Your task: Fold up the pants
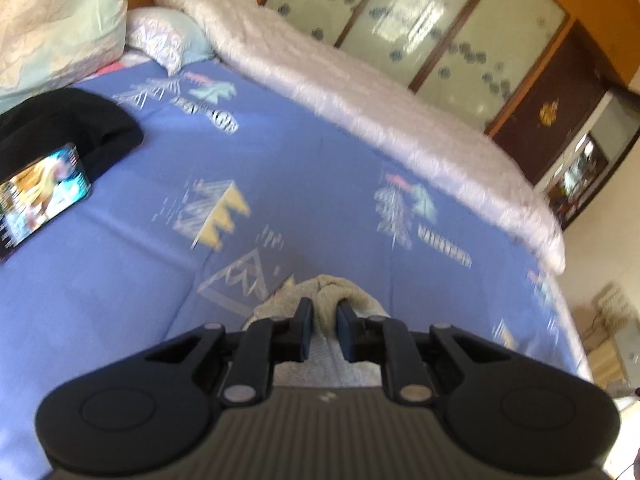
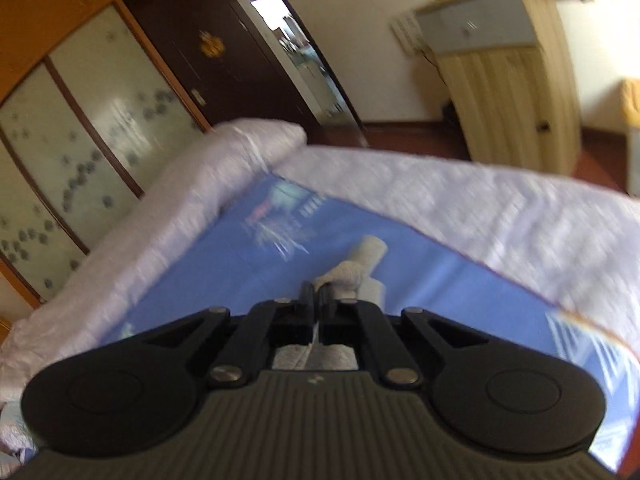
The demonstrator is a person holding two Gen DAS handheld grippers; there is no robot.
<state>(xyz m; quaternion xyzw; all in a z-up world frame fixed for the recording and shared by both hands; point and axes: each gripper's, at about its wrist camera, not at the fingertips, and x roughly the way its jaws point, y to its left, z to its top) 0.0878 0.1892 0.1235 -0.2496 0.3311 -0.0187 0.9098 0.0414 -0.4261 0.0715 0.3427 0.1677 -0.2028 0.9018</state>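
The pants (image 1: 326, 292) are light grey, fleecy fabric. In the left wrist view a bunched fold of them sits pinched between the two fingers of my left gripper (image 1: 324, 322), held above the blue patterned bed sheet (image 1: 280, 168). In the right wrist view my right gripper (image 2: 318, 296) is shut on another part of the grey pants (image 2: 352, 272), and a strip of the fabric trails forward over the sheet (image 2: 420, 276). Most of the pants is hidden under the gripper bodies.
A lit phone (image 1: 40, 192) leans on a black garment (image 1: 76, 128) at the left. Pillows (image 1: 60, 20) lie at the bed head. A white quilt (image 1: 360, 92) runs along the far side and foot (image 2: 480, 208). Wardrobe doors (image 1: 420, 20) and a wooden cabinet (image 2: 504, 80) stand beyond.
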